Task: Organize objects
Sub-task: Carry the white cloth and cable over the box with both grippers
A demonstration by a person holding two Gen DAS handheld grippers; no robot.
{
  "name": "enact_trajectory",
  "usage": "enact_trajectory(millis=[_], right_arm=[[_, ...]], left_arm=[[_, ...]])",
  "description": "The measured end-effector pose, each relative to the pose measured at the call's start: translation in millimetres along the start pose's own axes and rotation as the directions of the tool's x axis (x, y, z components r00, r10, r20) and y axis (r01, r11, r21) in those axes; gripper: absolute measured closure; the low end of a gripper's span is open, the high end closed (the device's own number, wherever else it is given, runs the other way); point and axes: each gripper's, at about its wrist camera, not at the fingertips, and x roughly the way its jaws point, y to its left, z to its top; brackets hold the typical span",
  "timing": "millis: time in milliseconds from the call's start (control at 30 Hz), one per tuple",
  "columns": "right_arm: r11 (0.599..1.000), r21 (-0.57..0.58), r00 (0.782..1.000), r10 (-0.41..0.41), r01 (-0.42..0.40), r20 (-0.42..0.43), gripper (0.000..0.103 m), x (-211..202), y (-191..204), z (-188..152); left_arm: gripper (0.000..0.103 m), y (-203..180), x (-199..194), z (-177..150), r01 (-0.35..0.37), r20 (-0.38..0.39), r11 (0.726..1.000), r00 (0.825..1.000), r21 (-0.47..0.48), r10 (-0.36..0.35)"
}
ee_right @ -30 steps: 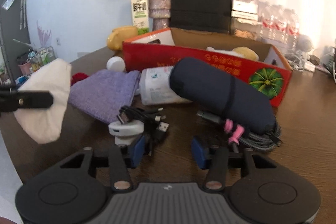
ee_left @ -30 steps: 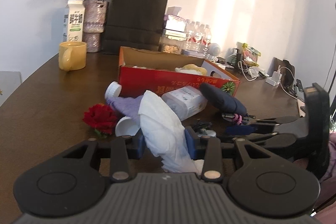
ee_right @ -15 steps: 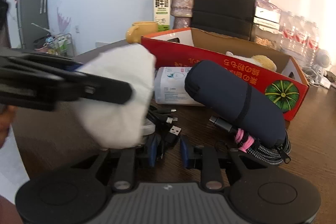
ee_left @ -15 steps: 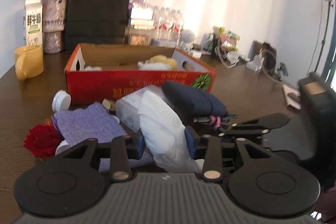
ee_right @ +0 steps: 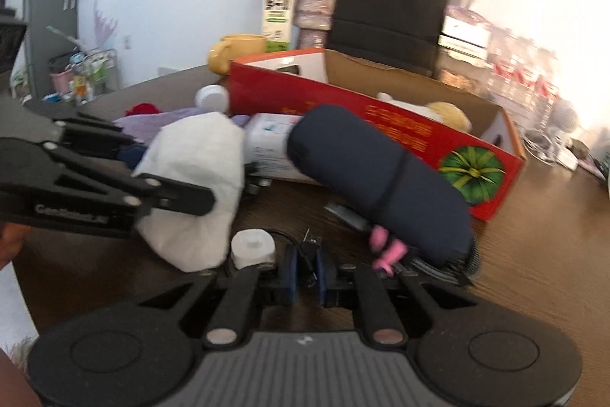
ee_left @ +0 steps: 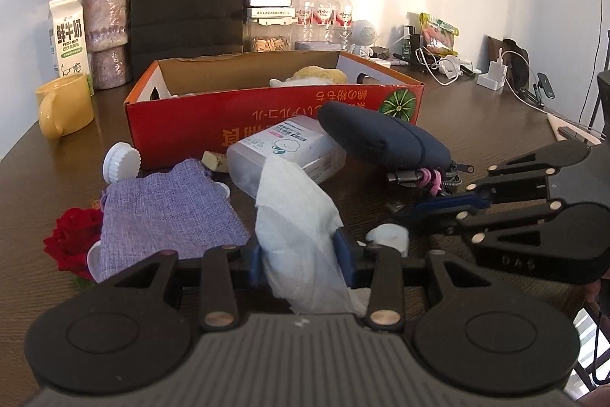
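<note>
White tissue [ee_left: 297, 227], crumpled and soft, stands pinched between the blue pads of the left gripper [ee_left: 301, 254], raised above the dark wooden table [ee_left: 476, 124], apparently for carrying to the red cardboard box [ee_left: 274, 124] straight ahead. That open box already holds a pale plush toy [ee_left: 320, 75]; what else lies inside is hidden by its front wall. Before the box wait a purple cloth pouch [ee_left: 167, 212], a clear wipes pack [ee_left: 289, 151], a navy zip case [ee_left: 385, 140] and a red fabric rose [ee_left: 72, 235].

From the right wrist, a blurred view, the right gripper [ee_right: 304, 271] has its jaws drawn nearly together on the plug end of a black USB cable [ee_right: 310, 243], low over the table beside a small white charger [ee_right: 253, 248]. The cable probably belongs to that charger, though the blur leaves this unsure. The left gripper and its tissue hang just beside, at left.
</note>
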Motion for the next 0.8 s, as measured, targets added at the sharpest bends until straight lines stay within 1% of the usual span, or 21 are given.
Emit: enact_trajectory(millis=[100,133,233,600,800], right_arm=[[1.0,0.018,1.0,-0.013,0.013,0.013,0.094,-5.1,-4.7,-2.4],[1.0,0.02,1.0,-0.013,0.013,0.021,0.096,-7.5,-5.1,-2.1],[1.0,0.024,0.999,-0.016,0.014,0.052,0.097,-17.6,-5.6,0.6],[1.0,0.02,0.991,0.008,-0.01,0.133,0.099,-39.5,0.0,15.6],[1.0,0.016,0.986,0.013,-0.016,0.164,0.099,-47.2,3.5,23.4]], left_arm=[[0.064,1.2,-0.7,0.0,0.004,0.002,1.0,1.0,-0.009,-0.004],[0.064,2.3,-1.4,0.0,0.007,0.003,1.0,1.0,-0.017,-0.007],[0.064,4.9,-5.8,1.3,0.021,0.01,0.999,1.0,-0.038,-0.021],[0.064,5.2,-35.6,14.3,0.045,0.102,0.998,0.994,-0.049,-0.04],[0.064,7.7,-44.6,16.3,0.044,0.121,0.997,0.992,-0.057,-0.037]])
